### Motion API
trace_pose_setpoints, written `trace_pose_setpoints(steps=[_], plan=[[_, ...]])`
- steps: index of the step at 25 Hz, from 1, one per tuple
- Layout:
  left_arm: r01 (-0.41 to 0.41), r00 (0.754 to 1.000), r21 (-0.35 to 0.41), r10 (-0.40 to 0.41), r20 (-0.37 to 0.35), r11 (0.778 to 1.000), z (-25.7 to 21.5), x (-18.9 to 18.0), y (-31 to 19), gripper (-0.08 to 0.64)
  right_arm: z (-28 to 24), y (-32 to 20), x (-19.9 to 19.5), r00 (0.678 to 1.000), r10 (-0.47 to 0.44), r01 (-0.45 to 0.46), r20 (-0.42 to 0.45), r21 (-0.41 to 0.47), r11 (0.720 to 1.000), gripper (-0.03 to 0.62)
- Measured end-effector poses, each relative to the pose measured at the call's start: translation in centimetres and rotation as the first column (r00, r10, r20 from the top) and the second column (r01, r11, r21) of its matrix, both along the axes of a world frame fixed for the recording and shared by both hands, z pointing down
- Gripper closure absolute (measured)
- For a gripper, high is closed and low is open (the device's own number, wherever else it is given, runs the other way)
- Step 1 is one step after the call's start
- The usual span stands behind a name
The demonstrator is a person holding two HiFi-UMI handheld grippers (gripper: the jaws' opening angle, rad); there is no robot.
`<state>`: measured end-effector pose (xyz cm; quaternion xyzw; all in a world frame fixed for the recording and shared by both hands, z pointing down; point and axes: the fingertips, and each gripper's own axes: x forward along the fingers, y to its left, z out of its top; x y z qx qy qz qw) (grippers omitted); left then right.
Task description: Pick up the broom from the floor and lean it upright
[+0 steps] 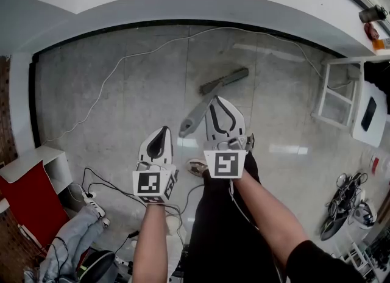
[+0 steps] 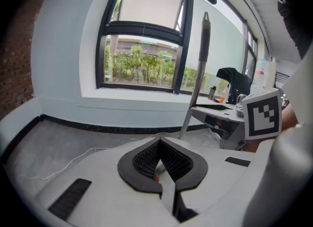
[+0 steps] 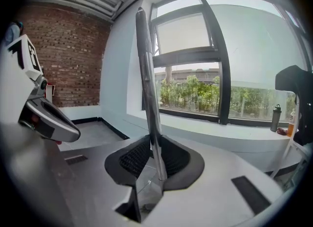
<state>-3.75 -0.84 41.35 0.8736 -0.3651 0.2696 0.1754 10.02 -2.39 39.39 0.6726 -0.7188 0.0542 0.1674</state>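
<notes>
**Broom held in my right claw**

My right claw [image 3: 155, 162] is gripping the broom [image 3: 146, 84] by its stick. The stick points up past the claw. The brush end is down at the floor [image 1: 109, 93], far from me. My left claw [image 2: 161, 165] is closed on nothing, just left of the stick. The wall [image 1: 183, 4] is farther ahead.

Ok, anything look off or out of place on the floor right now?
A white cable trails loose across the floor beyond the broom, and grey clothing lies heaped beside a power strip. Nothing looks spilled or broken.
</notes>
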Motion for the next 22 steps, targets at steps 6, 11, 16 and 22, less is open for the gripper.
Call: trace_pose_setpoints(steps=[6,11,16,22], plan=[[-0.002,1.0,-0.023,0.002,-0.003,1.0,0.8,-0.6,1.2,0.558,0.9,1.3,-1.1,1.0,-0.013,0.013,-0.002,-0.022,1.0,0.528],[-0.002,1.0,-0.037,0.001,-0.005,0.999,1.2,-0.8,1.9,0.558,0.9,1.3,-0.9,0.999,-0.026,0.025,-0.027,-0.028,0.999,0.528],[-0.001,1.0,-0.038,0.0,-0.018,0.999,1.0,-0.4,2.0,0.558,0.8,0.8,-0.7,0.998,-0.045,0.043,-0.042,-0.038,0.998,0.528],[-0.007,1.0,-0.042,0.006,-0.029,0.999,0.7,0.2,2.0,0.558,0.5,0.6,-0.6,0.995,-0.072,0.068,-0.066,-0.051,0.996,0.506]])
